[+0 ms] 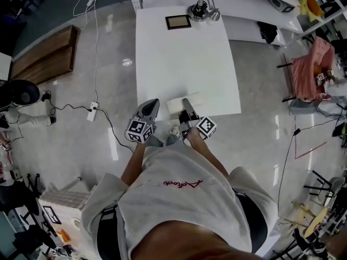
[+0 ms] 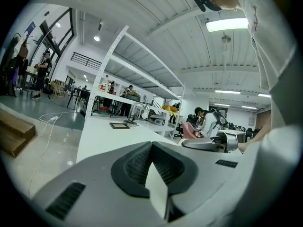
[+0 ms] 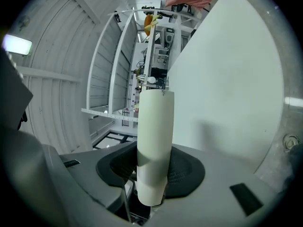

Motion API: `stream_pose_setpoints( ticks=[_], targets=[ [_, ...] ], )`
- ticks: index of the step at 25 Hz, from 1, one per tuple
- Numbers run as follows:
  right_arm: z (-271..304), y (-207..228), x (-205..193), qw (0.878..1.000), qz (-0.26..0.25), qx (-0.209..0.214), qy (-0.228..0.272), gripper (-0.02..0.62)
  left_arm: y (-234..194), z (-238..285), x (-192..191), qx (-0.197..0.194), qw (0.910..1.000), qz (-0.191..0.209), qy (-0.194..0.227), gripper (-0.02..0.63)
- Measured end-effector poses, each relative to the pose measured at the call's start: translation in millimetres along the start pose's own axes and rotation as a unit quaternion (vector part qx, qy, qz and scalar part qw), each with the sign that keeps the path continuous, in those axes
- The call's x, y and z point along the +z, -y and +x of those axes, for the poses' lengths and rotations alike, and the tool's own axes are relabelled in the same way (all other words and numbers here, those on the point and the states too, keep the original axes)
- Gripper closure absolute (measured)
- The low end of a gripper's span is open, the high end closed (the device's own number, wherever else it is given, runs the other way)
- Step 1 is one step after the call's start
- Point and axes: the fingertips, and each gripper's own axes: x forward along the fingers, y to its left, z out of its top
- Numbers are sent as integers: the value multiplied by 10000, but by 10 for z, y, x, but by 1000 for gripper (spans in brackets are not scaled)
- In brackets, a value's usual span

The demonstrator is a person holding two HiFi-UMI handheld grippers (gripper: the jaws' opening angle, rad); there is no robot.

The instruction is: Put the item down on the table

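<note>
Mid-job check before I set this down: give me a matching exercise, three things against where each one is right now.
Things:
1. white item
2. dark frame
3. power strip

Places:
A. on the floor, left of the table
B. between the jaws of the right gripper
C. flat at the table's far end

Pairs: 1-B, 2-C, 3-A

Head view steeply down on table [image 1: 184, 64]; gripper views low, near-level, toward same table; right rolled.
</note>
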Motion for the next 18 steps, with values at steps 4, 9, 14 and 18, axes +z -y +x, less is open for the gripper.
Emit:
stream_pose_setpoints(
  ticks=[4, 9, 14, 18],
  targets=[
    [50, 89, -24, 9999, 3, -144, -22, 411, -55, 21, -67, -2, 10000, -62, -76, 584],
    [136, 67, -55, 9999, 23, -126, 82, 411, -173, 4, -49, -81, 9999, -61, -121, 584],
    [111, 94, -95, 9992, -15, -351, 188, 411, -247, -49, -35, -160, 9996, -73, -211, 583],
    [58, 147, -158, 9990, 59, -363, 235, 411, -274, -116, -111, -173, 9993, -140, -292, 584]
  ],
)
